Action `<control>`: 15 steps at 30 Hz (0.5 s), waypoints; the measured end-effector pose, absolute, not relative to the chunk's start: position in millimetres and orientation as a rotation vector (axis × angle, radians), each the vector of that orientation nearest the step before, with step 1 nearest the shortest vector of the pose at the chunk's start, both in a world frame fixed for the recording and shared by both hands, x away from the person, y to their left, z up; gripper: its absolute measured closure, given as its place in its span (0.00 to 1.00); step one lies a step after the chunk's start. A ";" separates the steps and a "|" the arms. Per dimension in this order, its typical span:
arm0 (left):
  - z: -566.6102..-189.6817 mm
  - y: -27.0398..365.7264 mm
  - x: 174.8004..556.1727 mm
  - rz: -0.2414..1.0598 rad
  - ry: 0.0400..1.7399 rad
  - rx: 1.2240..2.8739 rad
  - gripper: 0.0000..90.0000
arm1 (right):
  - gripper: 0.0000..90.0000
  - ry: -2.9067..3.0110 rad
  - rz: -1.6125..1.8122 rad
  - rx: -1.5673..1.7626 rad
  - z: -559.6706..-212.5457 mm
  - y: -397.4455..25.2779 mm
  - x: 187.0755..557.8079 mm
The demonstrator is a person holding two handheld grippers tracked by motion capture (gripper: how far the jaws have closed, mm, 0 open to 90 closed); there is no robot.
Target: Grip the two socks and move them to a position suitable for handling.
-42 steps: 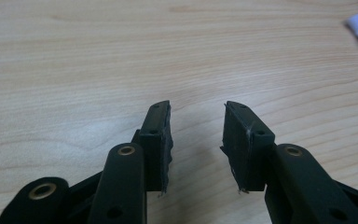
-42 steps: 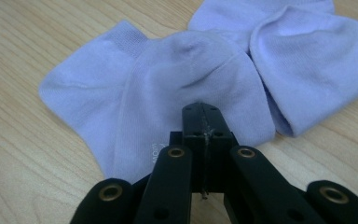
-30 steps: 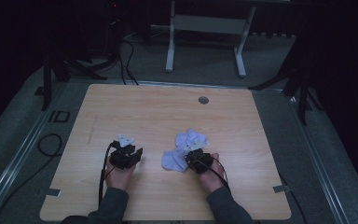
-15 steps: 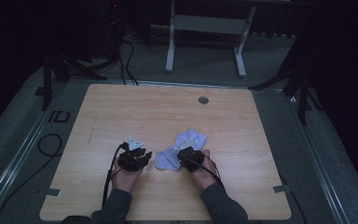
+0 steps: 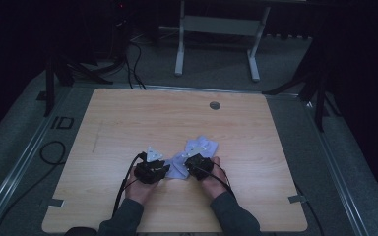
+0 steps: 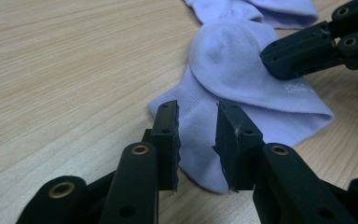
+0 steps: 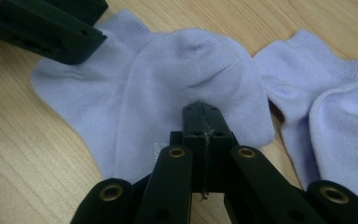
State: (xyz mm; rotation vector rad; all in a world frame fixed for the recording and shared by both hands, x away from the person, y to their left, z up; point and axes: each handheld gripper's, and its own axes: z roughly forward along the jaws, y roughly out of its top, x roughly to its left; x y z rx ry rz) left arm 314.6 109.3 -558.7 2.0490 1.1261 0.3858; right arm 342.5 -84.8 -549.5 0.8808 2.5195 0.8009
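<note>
High view: the pale lilac knitted ankle sock [image 5: 178, 164], folded over on itself, lies on the near middle of the light wooden table [image 5: 128, 123], between your two hands. A second lilac sock [image 5: 201, 146] lies just beyond it, touching or nearly so.

Right gripper view: your right gripper [image 7: 204, 122] has its black jaws pressed together over the folded edge of the near sock, by small grey lettering; whether fabric is actually pinched between them, I cannot tell.

Left gripper view: your left gripper [image 6: 197, 140] stands narrowly parted, jaws either side of the sock's cuff end, fabric showing in the gap, not clamped. Your right gripper's jaws sit on the fold farther along.
</note>
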 end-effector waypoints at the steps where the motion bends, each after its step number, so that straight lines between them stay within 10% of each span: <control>1: -559.6 108.7 314.9 0.384 1.124 2.053 0.79 | 1.00 2.518 0.799 0.882 -549.5 -84.2 342.4; 15: -561.4 102.6 312.6 0.455 1.099 2.121 0.99 | 0.99 2.536 0.819 0.899 -543.7 -82.8 345.4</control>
